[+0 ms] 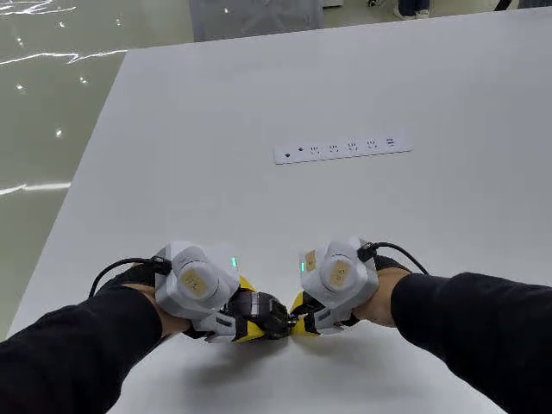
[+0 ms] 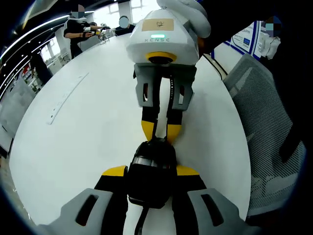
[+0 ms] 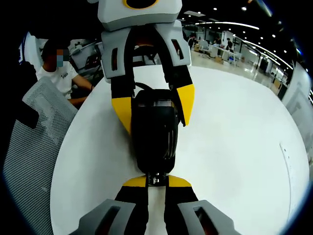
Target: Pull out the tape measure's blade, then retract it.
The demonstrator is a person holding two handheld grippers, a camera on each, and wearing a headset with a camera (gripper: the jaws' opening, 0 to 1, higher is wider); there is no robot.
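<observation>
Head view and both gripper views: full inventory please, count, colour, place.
tape measure: 1, black, near table edge, between the claws
power strip: 1, white, mid-table
table: 1, white
mesh chair: 1, grey, beside table
left claw: 1, yellow-tipped, shut on the tape measure's case
right claw: 1, yellow-tipped, shut at its blade end
sleeves: 2, black, bottom of head view

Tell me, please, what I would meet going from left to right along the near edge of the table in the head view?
Left sleeve → left gripper → tape measure, gripped from both sides → right gripper → right sleeve.
</observation>
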